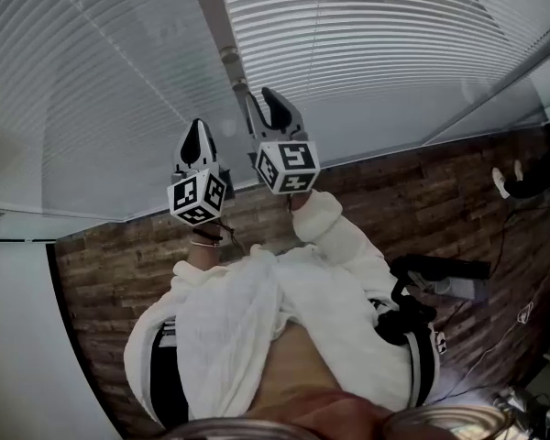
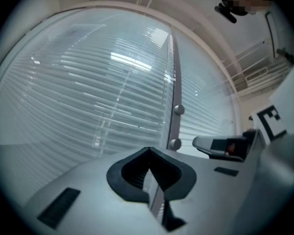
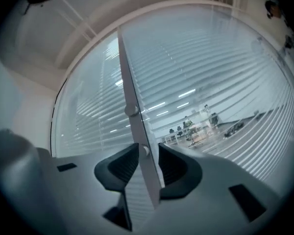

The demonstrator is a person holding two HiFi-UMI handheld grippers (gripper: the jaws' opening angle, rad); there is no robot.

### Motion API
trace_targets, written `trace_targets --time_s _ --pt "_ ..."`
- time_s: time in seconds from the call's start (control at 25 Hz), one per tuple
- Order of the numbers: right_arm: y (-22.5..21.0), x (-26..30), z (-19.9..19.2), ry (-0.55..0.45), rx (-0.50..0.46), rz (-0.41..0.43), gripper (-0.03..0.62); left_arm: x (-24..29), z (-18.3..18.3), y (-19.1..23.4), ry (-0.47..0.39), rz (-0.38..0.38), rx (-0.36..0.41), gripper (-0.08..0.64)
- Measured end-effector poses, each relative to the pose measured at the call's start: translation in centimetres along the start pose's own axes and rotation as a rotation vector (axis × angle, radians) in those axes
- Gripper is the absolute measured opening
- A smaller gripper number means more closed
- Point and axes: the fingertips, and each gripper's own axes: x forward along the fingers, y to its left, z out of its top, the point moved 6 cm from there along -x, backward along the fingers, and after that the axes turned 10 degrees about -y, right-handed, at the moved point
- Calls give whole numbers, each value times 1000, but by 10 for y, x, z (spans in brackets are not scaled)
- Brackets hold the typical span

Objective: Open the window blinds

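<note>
Slatted white blinds (image 1: pixel 367 35) sit behind glass in two panels split by a grey upright frame strip (image 1: pixel 211 7). The strip carries two small round knobs, an upper knob (image 3: pixel 132 110) and a lower knob (image 3: pixel 145 151). My right gripper (image 1: pixel 266 99) is raised to the strip. It stands open, its jaws on either side of the lower knob (image 1: pixel 238 87) in the right gripper view and not closed on it. My left gripper (image 1: pixel 200 126) is shut and empty, just left of the strip and below the knobs (image 2: pixel 175 143). The right gripper's tip (image 2: pixel 198 142) shows close to that knob.
A brown brick-pattern wall (image 1: pixel 422 181) runs under the window. A white ledge (image 1: pixel 18 218) is at the left. A black device (image 1: pixel 412 314) hangs at the person's hip. A shoe (image 1: pixel 502 181) and cables lie at the right.
</note>
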Motion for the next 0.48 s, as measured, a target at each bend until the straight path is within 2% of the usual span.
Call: trace_targets --time_s 0.08,0.16,0.24,0.28,0.32,0.4,0.48 --pt "-16 -32 4 -21 -126 -40 133 -1 -8 -21 30 -100 -45 2" --pt "-32 -58 8 -44 -265 -105 133 1 -19 -43 51 -180 -52 2" --pt "-47 -79 11 -62 -394 -169 132 1 -31 -64 73 -216 -32 2" --pt "-54 -88 14 -59 -439 -195 91 0 -36 -73 85 -226 -23 2" --pt "-62 -96 15 -43 -465 -217 9 -1 -40 -82 94 -237 -19 2" --pt "-82 -110 14 4 -474 -259 9 -3 -44 -95 107 -264 -25 2" --pt "-94 -114 19 6 -463 -287 9 -2 -47 -101 111 -284 -33 2"
